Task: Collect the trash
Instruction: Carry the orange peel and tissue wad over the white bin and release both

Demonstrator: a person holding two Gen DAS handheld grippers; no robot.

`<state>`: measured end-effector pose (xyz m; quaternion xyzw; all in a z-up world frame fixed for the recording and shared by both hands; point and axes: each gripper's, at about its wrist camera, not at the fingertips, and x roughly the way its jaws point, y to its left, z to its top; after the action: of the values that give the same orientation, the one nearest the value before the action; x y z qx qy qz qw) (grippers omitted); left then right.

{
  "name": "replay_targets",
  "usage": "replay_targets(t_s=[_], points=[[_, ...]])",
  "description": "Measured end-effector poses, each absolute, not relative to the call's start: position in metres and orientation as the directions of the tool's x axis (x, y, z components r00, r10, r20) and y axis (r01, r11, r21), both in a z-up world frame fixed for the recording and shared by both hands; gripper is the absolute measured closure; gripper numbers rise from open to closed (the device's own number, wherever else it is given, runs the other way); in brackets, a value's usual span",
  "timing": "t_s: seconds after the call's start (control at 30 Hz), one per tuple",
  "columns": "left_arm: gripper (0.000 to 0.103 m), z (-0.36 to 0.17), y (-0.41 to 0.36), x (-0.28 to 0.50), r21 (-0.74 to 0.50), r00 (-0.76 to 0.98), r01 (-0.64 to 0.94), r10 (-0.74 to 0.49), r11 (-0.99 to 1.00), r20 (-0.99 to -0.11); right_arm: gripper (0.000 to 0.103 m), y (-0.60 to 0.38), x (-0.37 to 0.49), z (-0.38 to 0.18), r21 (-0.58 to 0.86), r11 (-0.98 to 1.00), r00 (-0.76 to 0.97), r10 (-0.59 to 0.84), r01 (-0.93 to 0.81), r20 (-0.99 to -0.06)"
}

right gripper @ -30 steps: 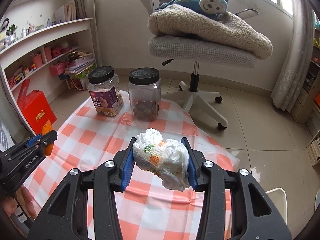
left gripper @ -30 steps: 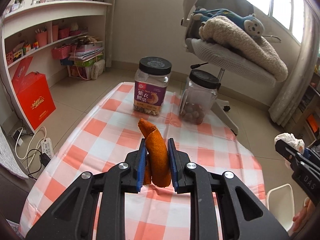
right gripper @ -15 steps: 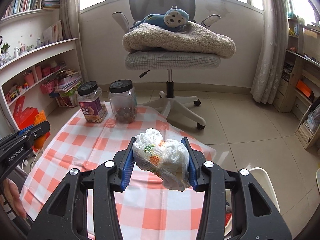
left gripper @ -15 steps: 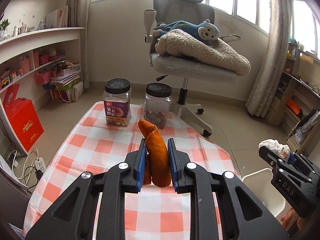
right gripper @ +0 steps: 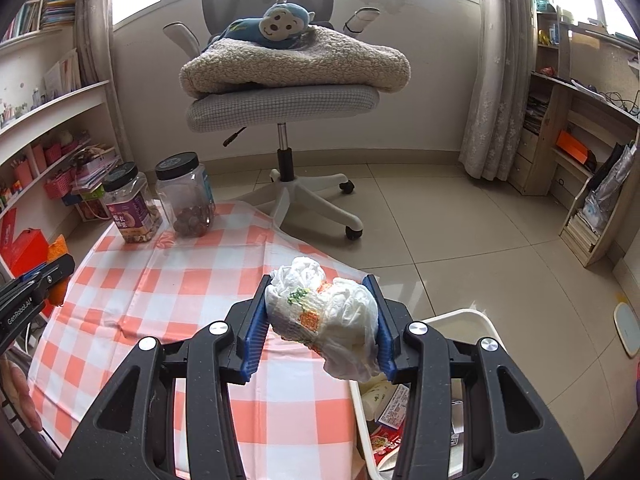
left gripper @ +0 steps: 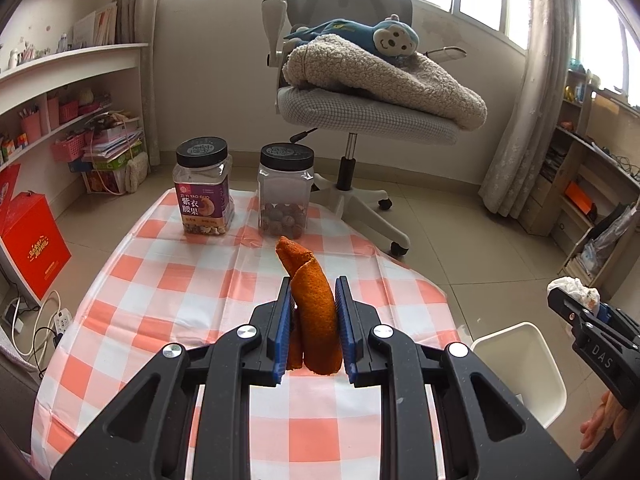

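Observation:
My left gripper [left gripper: 312,304] is shut on a curled orange peel [left gripper: 314,312] and holds it above the checked tablecloth [left gripper: 180,296]. My right gripper [right gripper: 320,308] is shut on a crumpled white tissue wad [right gripper: 324,316], near the table's right edge and beside the white trash bin [right gripper: 476,320]. The bin [left gripper: 516,356] stands on the floor right of the table and holds wrappers. The right gripper with the tissue [left gripper: 576,288] shows at the right of the left wrist view. The left gripper with the peel [right gripper: 58,252] shows at the left of the right wrist view.
Two black-lidded jars stand at the table's far end: a labelled nut jar [left gripper: 204,192] and a clear one [left gripper: 285,192]. A grey office chair [left gripper: 360,112] with a blanket and a plush monkey stands behind. Shelves line the left wall; a red box [left gripper: 28,240] sits on the floor.
Both grippers have swung to the right with their loads still held. The trash bin has come more fully into both views, and the jars have shifted left.

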<state>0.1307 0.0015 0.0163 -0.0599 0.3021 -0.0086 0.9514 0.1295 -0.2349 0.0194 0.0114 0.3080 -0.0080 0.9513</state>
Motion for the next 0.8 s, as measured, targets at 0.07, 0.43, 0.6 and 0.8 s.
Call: replay_targets(t_s=[0.07, 0.43, 0.6, 0.8], points=[[0.082, 0.015, -0.003, 0.131, -0.116, 0.816, -0.013, -0.057, 0.993, -0.575, 0.061, -0.244, 0.129, 0.020, 0.013, 0.999, 0.806, -0.029, 0.045, -0.591], [0.082, 0.011, -0.024, 0.126, -0.082, 0.814, 0.041, -0.081, 0.996, -0.575, 0.058, -0.312, 0.127, 0.009, 0.000, 0.978, 0.754, -0.162, 0.211, -0.637], [0.082, 0.009, -0.050, 0.123, -0.068, 0.808, 0.098, -0.119, 0.993, -0.577, 0.040, -0.343, 0.120, 0.007, 0.023, 0.960, 0.738, -0.198, 0.278, -0.645], [0.082, 0.003, -0.099, 0.121, -0.043, 0.787, 0.189, -0.178, 0.981, -0.591, 0.023, -0.368, 0.106, 0.019, 0.024, 0.940, 0.754, -0.257, 0.339, -0.604]])
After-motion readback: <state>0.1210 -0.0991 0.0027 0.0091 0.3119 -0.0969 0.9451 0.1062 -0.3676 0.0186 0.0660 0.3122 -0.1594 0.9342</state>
